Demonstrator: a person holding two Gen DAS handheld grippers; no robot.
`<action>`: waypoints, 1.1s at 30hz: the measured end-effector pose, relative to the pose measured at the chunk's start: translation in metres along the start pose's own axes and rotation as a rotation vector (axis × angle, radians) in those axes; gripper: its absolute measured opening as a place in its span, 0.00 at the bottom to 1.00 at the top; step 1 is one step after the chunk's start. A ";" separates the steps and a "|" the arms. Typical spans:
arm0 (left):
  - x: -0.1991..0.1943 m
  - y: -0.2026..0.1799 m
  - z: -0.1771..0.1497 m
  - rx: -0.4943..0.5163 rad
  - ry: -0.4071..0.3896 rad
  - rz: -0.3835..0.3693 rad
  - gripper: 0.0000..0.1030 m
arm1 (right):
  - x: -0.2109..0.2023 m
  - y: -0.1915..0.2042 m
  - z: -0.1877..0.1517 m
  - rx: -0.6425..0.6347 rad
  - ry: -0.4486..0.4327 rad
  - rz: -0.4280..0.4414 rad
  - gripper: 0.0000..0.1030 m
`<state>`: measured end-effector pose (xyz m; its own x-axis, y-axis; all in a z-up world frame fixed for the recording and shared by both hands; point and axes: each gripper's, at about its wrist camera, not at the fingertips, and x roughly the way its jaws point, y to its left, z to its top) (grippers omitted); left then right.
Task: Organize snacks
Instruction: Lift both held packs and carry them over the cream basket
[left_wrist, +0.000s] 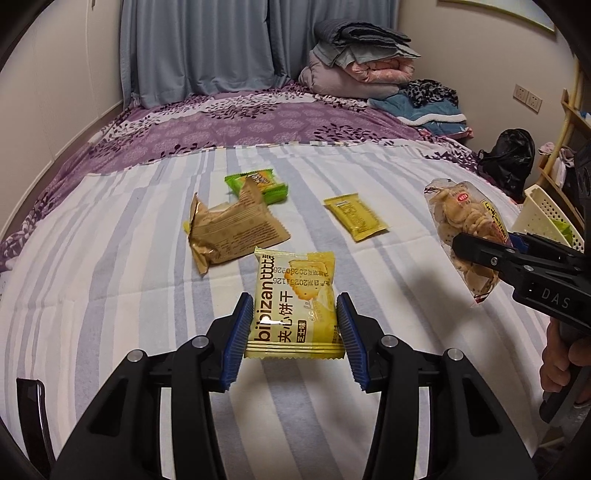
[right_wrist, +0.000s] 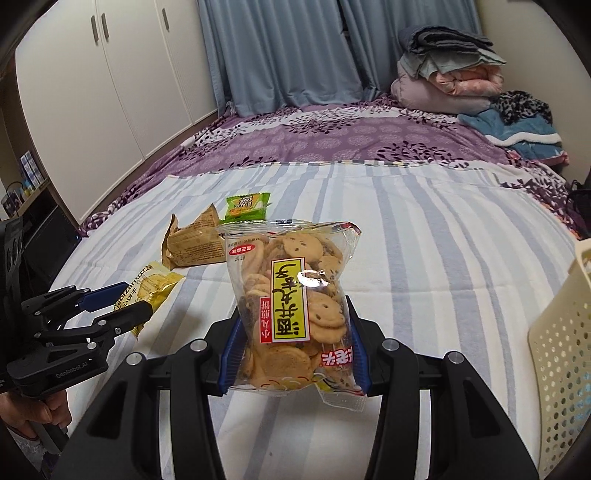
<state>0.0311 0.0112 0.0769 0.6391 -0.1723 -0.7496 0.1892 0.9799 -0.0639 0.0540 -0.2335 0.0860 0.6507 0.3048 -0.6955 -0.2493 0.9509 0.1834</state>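
Observation:
My left gripper (left_wrist: 294, 325) is shut on a yellow cracker packet (left_wrist: 295, 295) and holds it just above the striped bedspread; it also shows in the right wrist view (right_wrist: 142, 308) with the yellow cracker packet (right_wrist: 155, 286). My right gripper (right_wrist: 293, 332) is shut on a clear bag of small cookies (right_wrist: 291, 302), held upright above the bed; in the left wrist view the right gripper (left_wrist: 480, 247) and the cookie bag (left_wrist: 465, 225) are at the right. On the bed lie a gold-brown packet (left_wrist: 229, 229), a green packet (left_wrist: 258, 184) and a small yellow packet (left_wrist: 354, 218).
A cream perforated basket (right_wrist: 561, 354) stands at the bed's right edge, also seen in the left wrist view (left_wrist: 546, 218). Folded quilts (right_wrist: 447, 77) and a blue garment (right_wrist: 517, 129) lie at the far right of the bed. White wardrobe doors (right_wrist: 110, 92) are on the left.

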 end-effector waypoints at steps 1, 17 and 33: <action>-0.002 -0.004 0.001 0.007 -0.004 -0.002 0.47 | -0.003 -0.002 0.000 0.006 -0.006 -0.002 0.47; -0.027 -0.045 0.010 0.086 -0.051 -0.028 0.47 | -0.061 -0.052 -0.010 0.108 -0.110 -0.061 0.47; -0.039 -0.089 0.020 0.165 -0.085 -0.073 0.47 | -0.126 -0.122 -0.023 0.234 -0.229 -0.199 0.47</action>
<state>0.0037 -0.0712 0.1252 0.6783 -0.2575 -0.6882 0.3529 0.9356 -0.0022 -0.0137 -0.3888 0.1354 0.8198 0.0916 -0.5652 0.0514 0.9714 0.2320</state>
